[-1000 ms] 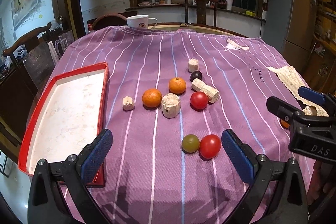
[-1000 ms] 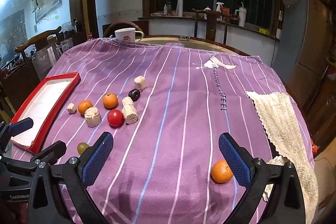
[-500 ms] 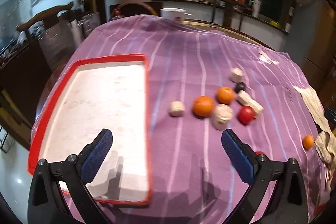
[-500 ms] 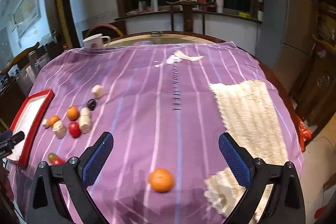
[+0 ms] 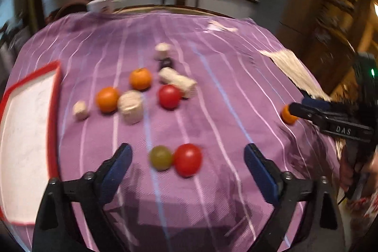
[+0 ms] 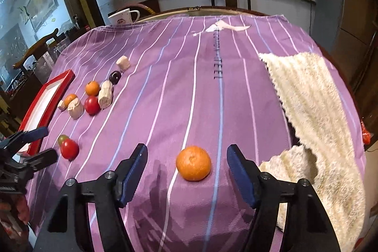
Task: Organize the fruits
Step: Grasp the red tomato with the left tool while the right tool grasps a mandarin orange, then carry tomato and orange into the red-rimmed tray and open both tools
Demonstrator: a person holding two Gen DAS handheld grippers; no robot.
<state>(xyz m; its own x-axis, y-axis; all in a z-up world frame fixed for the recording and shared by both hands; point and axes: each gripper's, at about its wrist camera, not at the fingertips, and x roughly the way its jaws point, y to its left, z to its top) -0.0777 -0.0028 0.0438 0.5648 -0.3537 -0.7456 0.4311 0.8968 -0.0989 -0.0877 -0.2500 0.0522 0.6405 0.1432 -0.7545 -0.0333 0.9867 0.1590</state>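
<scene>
1. Both tongs are being closed, and nothing is being gripped by either yet.
2. The right tongs (image 6: 186, 169) are being held around the mandarin (image 6: 193, 163); gaps are being left on both sides, so the pads (image 6: 133, 171) are not touching it.
3. The left tongs (image 5: 187, 168) are being held around the green fruit (image 5: 161, 157) and the red fruit (image 5: 188, 159), which are touching each other; the pads (image 5: 115, 171) are apart from them.
4. All these fruits are lying on the purple cloth (image 6: 189, 86).
5. Two more oranges (image 5: 140, 78), another red fruit (image 5: 169, 96), a dark fruit (image 6: 115, 77) and pale chunks (image 5: 130, 106) are lying farther away, beside the red tray (image 5: 53, 110).
</scene>
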